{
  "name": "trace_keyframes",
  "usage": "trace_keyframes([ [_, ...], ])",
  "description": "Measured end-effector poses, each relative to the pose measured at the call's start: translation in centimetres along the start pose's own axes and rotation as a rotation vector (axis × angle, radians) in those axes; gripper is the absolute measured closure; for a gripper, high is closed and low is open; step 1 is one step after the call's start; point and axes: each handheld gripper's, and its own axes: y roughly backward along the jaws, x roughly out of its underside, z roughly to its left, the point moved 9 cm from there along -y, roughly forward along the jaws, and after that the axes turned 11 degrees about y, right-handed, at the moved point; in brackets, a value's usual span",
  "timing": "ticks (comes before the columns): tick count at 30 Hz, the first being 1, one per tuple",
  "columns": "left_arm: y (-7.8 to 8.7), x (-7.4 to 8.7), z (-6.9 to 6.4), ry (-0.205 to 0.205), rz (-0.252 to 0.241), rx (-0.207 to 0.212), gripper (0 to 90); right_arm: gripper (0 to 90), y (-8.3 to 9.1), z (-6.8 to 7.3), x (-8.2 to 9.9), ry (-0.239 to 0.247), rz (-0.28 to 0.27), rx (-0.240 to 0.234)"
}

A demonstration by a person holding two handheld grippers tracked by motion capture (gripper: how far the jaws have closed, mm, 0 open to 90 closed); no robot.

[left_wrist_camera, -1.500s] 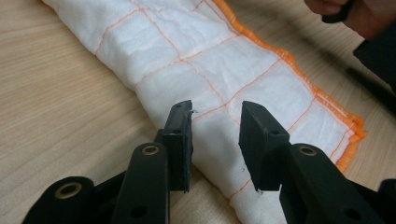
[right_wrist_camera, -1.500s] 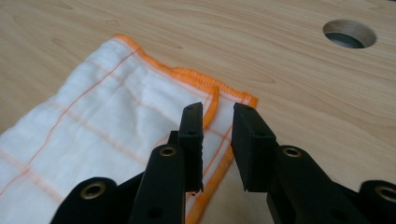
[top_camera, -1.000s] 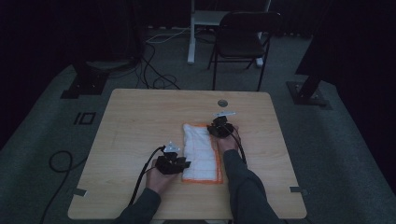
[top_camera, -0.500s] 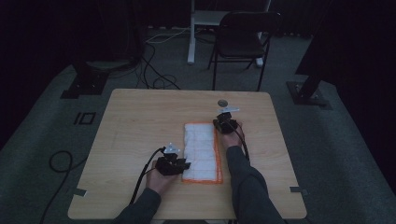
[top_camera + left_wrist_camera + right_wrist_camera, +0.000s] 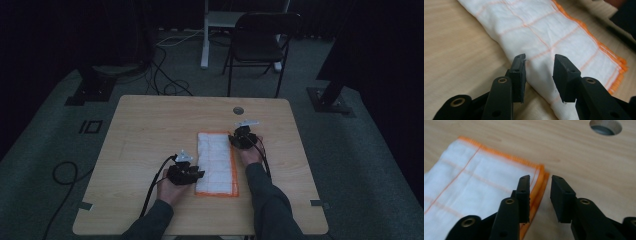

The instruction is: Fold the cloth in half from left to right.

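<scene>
The bench (image 5: 150, 130) is viewed from above and behind the person, at a distance. The folded cloth (image 5: 216, 162) is seen close by both tool cameras, low and oblique, from opposite long edges.

Folded cloth (image 5: 216, 162) flat on table (image 5: 145, 130); left gripper (image 5: 185, 173) beside near-left edge, right gripper (image 5: 243, 137) at far-right corner.
</scene>
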Motion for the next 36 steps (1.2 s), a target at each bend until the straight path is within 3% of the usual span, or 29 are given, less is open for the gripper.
trace_keyframes([
  [8,0.4,-1.9,1.3,0.011,-0.062,-0.034,62.6,63.2,1.9,1.9,2.4,0.028,0.001,-0.035],
  [21,0.4,-3.0,3.7,0.038,-0.082,-0.087,61.8,59.6,5.6,4.0,4.4,0.056,-0.031,-0.094],
  [28,-0.1,-3.6,4.3,0.052,-0.073,-0.093,61.9,59.1,6.4,4.2,6.0,0.085,-0.034,-0.046],
  [36,-1.0,-4.0,4.7,0.074,-0.066,-0.087,62.5,59.0,6.4,3.6,6.7,0.051,-0.028,-0.034],
])
